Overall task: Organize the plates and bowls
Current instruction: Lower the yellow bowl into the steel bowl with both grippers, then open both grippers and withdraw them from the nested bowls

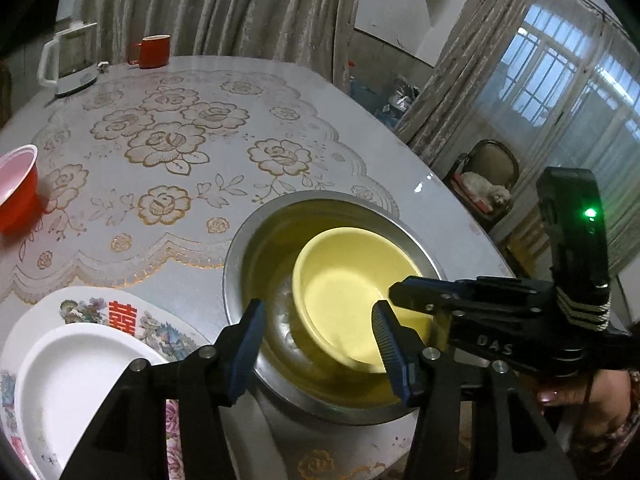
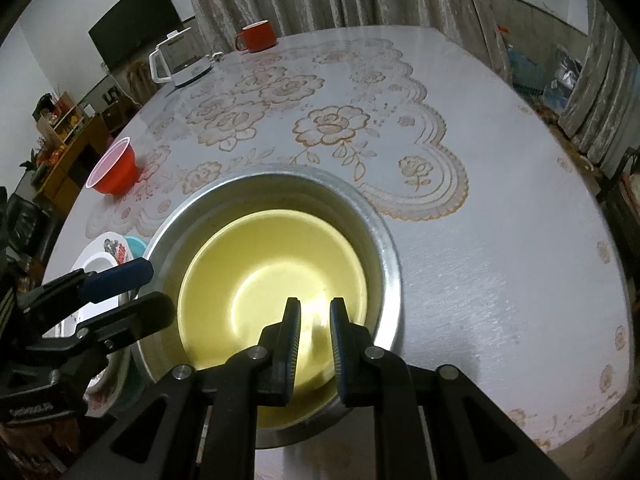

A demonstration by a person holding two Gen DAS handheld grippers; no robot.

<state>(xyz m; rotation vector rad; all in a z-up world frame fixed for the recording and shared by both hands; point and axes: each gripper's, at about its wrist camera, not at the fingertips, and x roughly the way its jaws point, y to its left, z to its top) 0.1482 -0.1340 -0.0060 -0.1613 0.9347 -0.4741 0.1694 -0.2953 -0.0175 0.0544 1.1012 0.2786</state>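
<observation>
A yellow bowl (image 1: 344, 292) (image 2: 260, 280) sits inside a larger steel basin (image 1: 256, 248) (image 2: 388, 256) on the table. My left gripper (image 1: 316, 344) is open over the basin's near rim and holds nothing. My right gripper (image 2: 315, 336) hovers over the yellow bowl's near side with its jaws a narrow gap apart, apparently gripping nothing; it also shows in the left wrist view (image 1: 412, 288). A white plate (image 1: 72, 380) lies on a larger decorated plate (image 1: 132, 312) at the left. A red bowl (image 1: 16, 188) (image 2: 114, 168) stands further left.
A red mug (image 1: 152, 51) (image 2: 258, 37) and a white kettle (image 1: 72, 60) (image 2: 178, 60) stand at the table's far edge. The floral tablecloth (image 1: 168, 144) covers the middle. The table's right edge (image 1: 460, 208) drops off toward a chair.
</observation>
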